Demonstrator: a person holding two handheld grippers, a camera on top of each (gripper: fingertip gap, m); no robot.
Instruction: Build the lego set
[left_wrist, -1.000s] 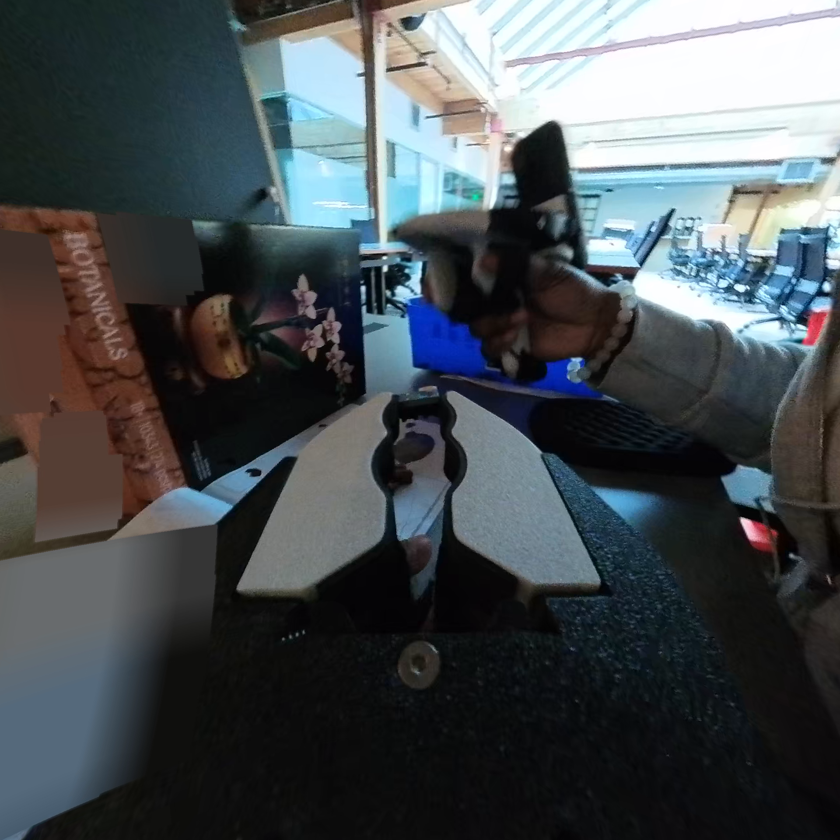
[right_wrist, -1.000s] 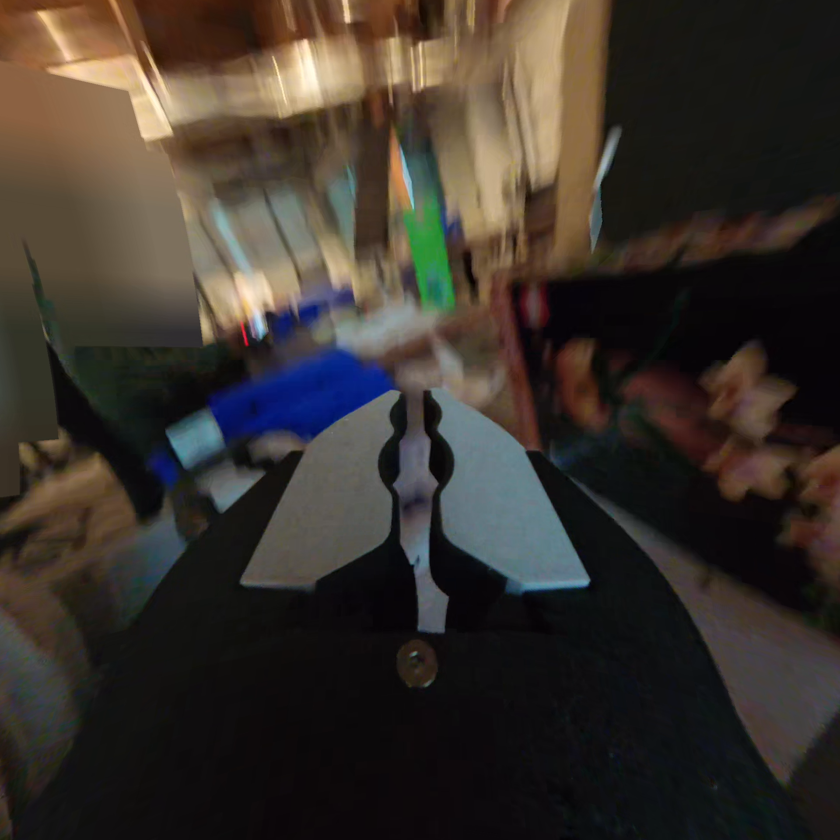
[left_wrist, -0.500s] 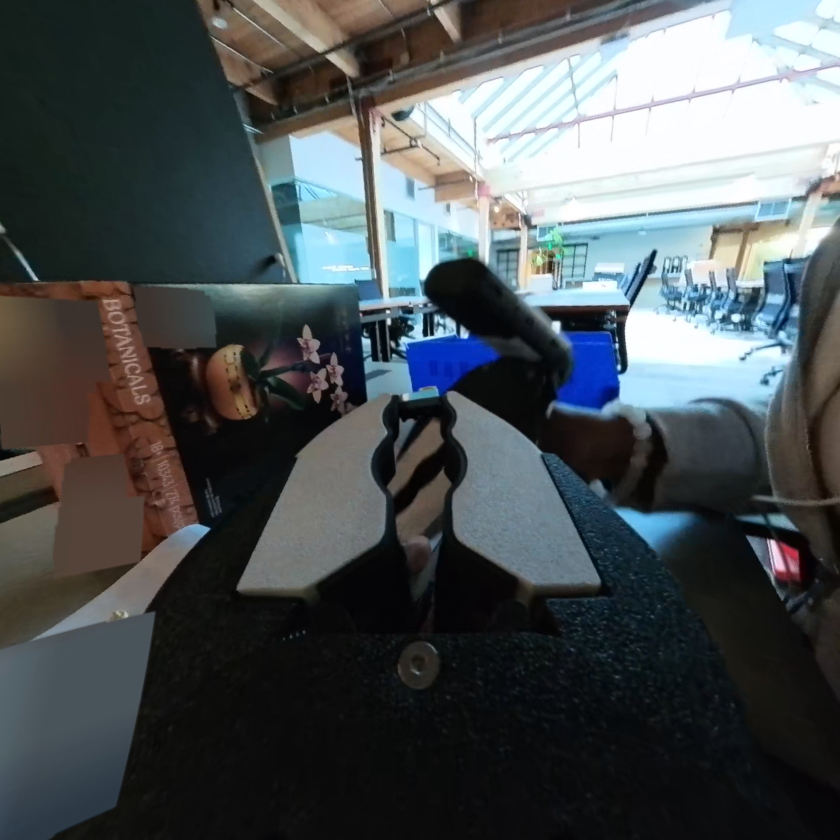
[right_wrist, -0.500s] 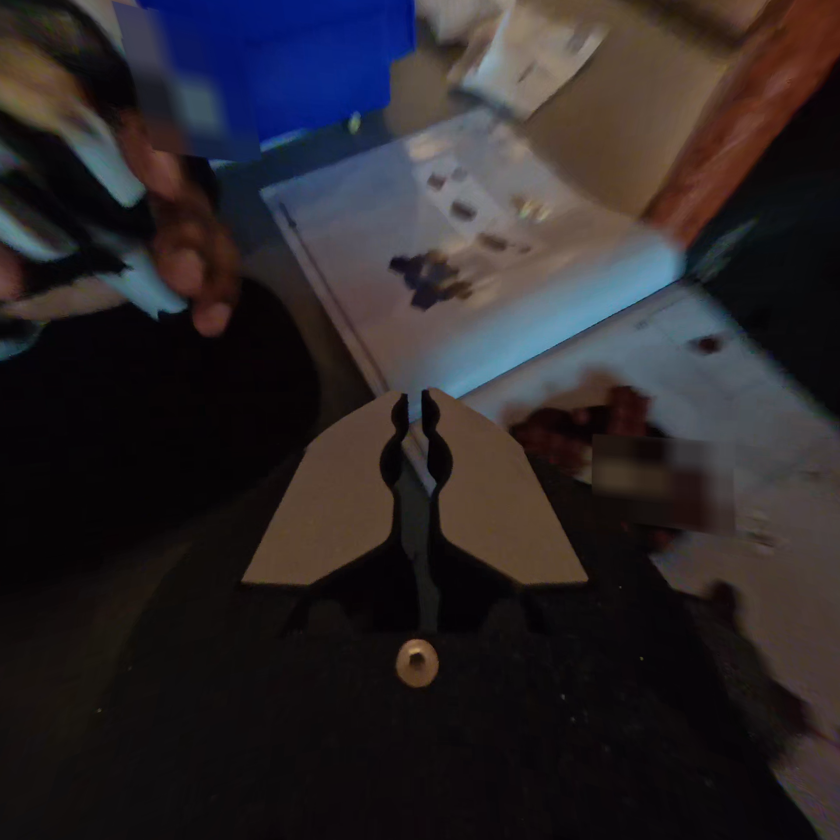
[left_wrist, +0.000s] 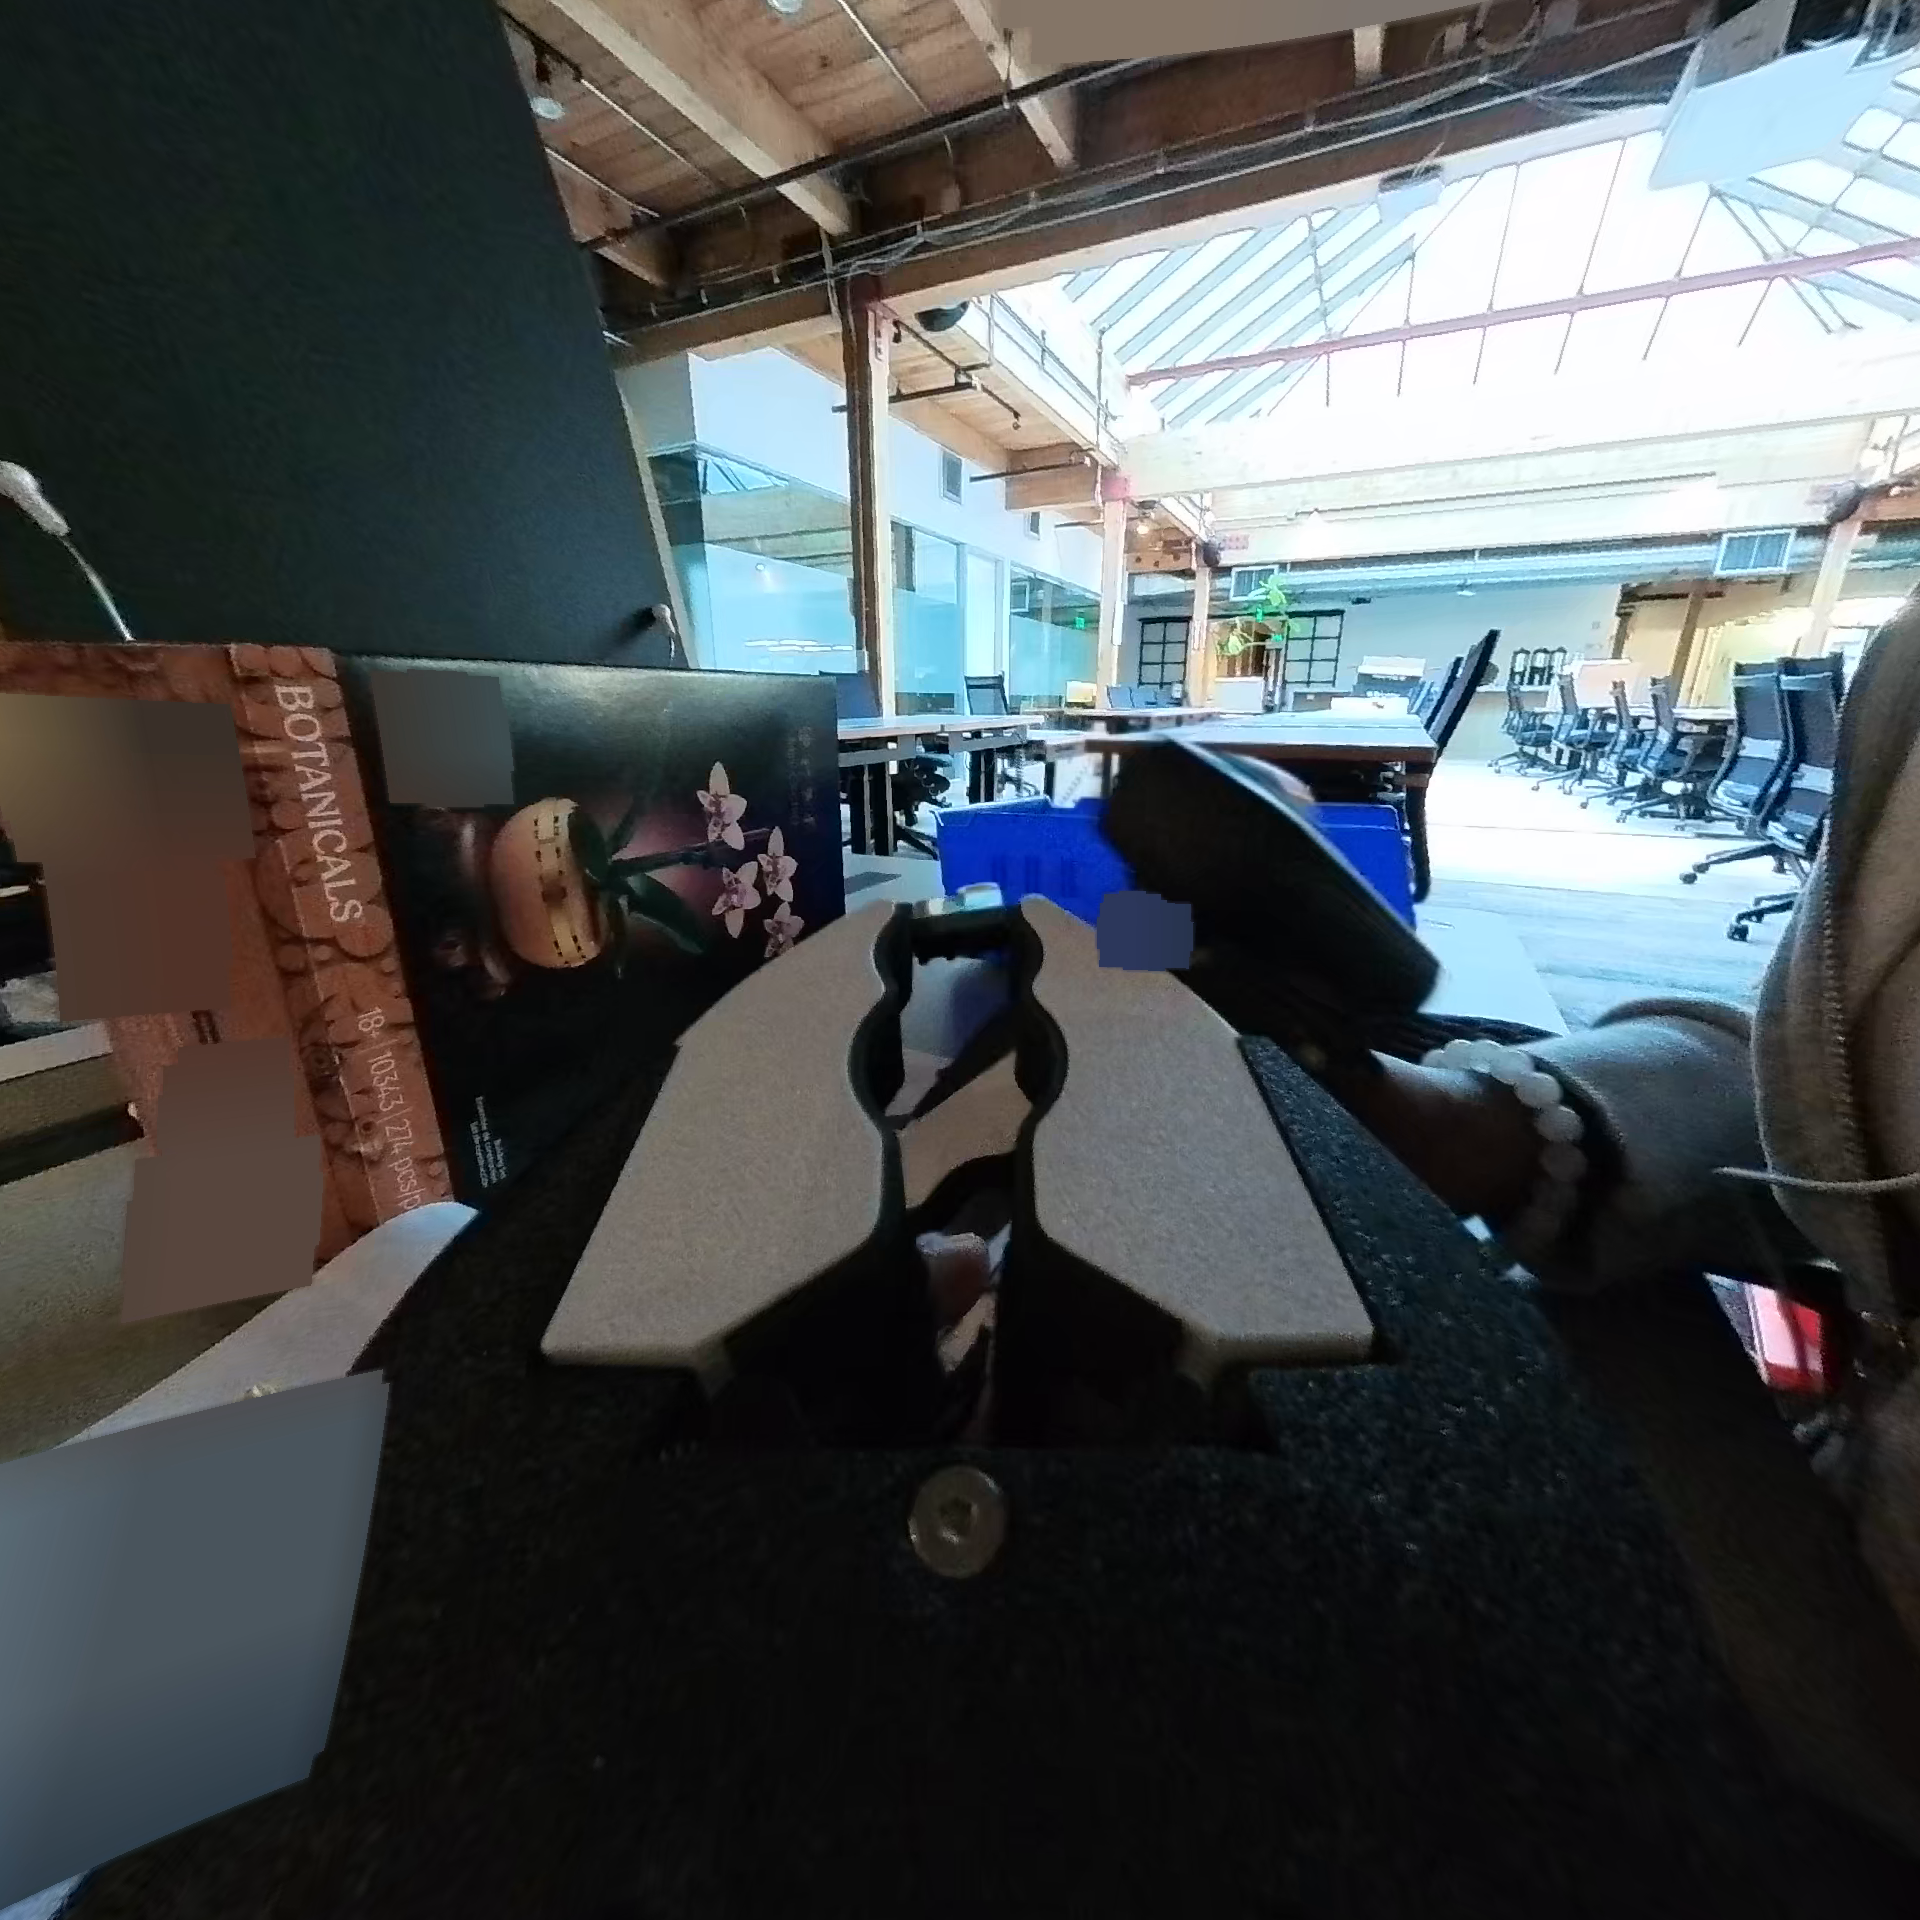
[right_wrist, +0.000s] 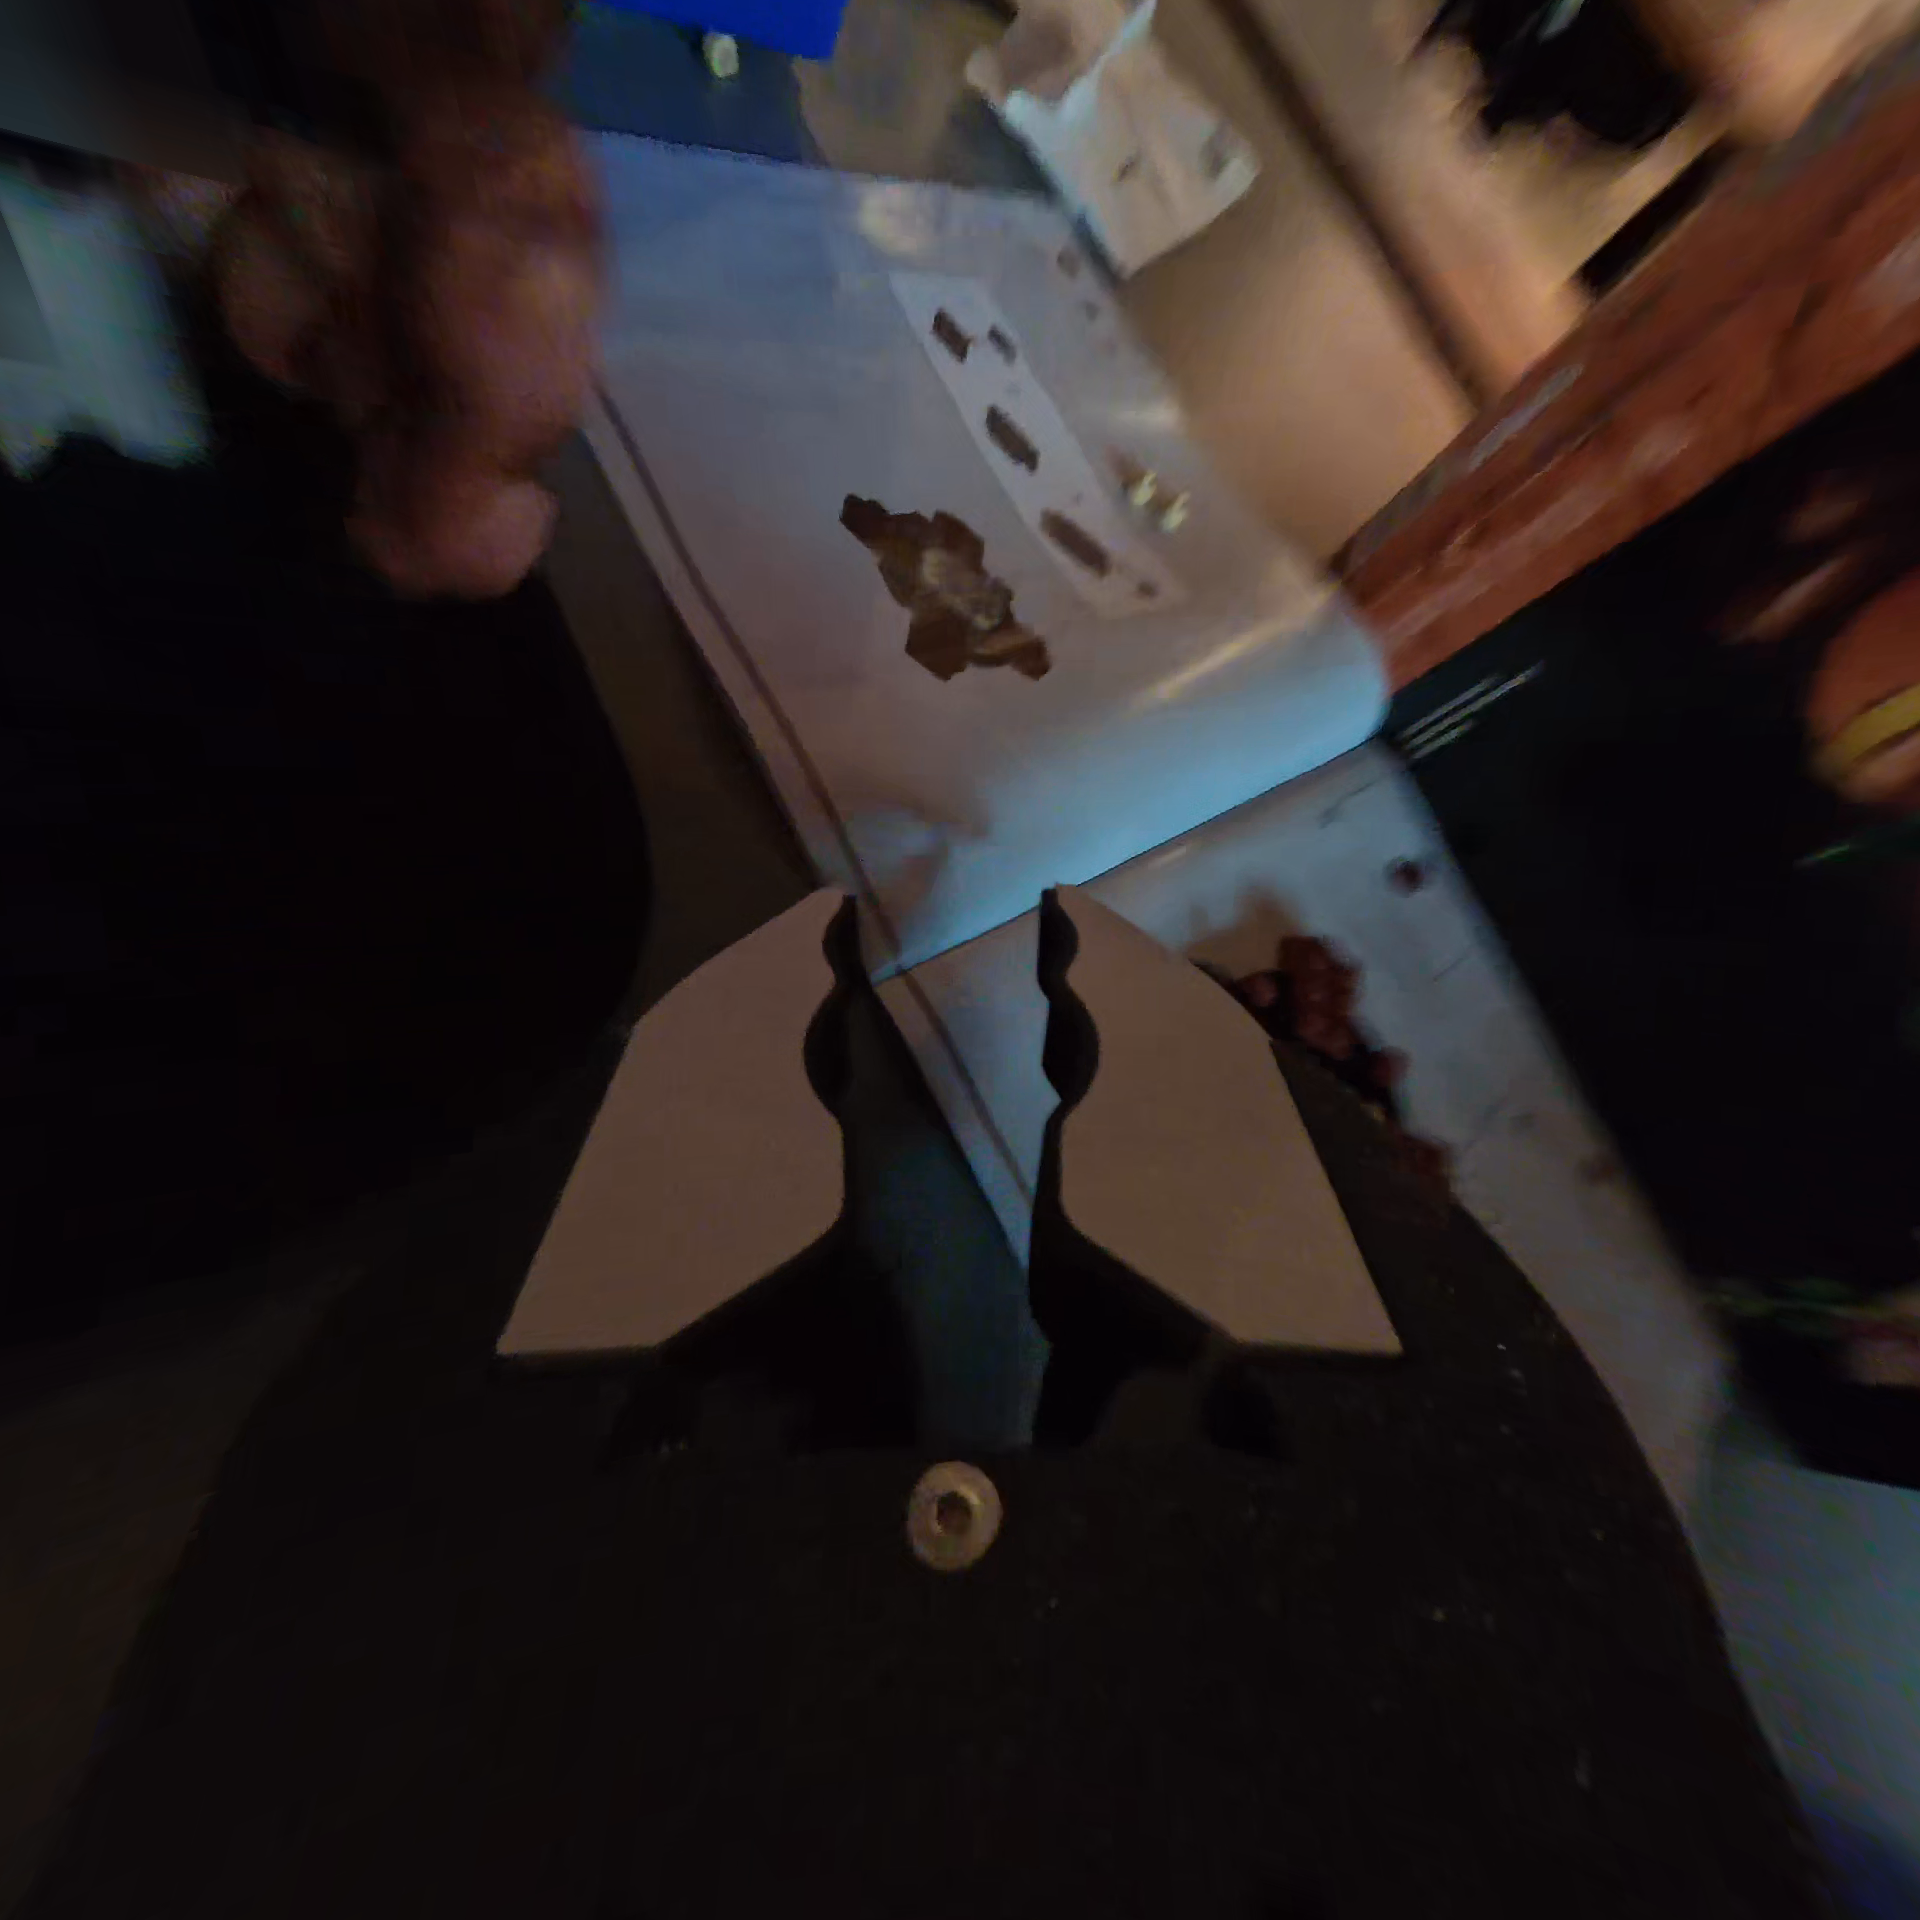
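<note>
As seen along the left claw (left_wrist: 961, 935): narrow set, 2 pale fingers (left_wrist: 790, 1122) closed on a small dark block with a pale shiny top (left_wrist: 956, 914), pinched right at the tips. Pads appear to press it from both sides. Claw held clear of the bench, level, pointing across the room.

Right claw (right_wrist: 948, 904): moderately wide, nothing between the pads. Poised over the lower edge of an open white instruction booklet (right_wrist: 935, 312), near its spine fold. Brown printed figure (right_wrist: 945, 592) on the upper page. View blurred, dim.

Same right claw seen from the left view as a black body (left_wrist: 1268, 883), just right of the left tips, gripped by a hand (left_wrist: 1455, 1122) with a white bead bracelet (left_wrist: 1527, 1081) and grey sleeve.

Containers:
- Blue plastic bin (left_wrist: 1029, 862), behind both claws. Contents hidden from this angle.
- Tall dark cardboard box with an orchid picture and a brown side panel (left_wrist: 623, 831), upright at left, just beside the booklet. Flaps not visible; open or closed, cannot tell.
- Heap of small dark-red pieces (right_wrist: 1320, 997) loose on a white sheet just right of the right claw, in no container. 1 stray piece farther right.
</note>
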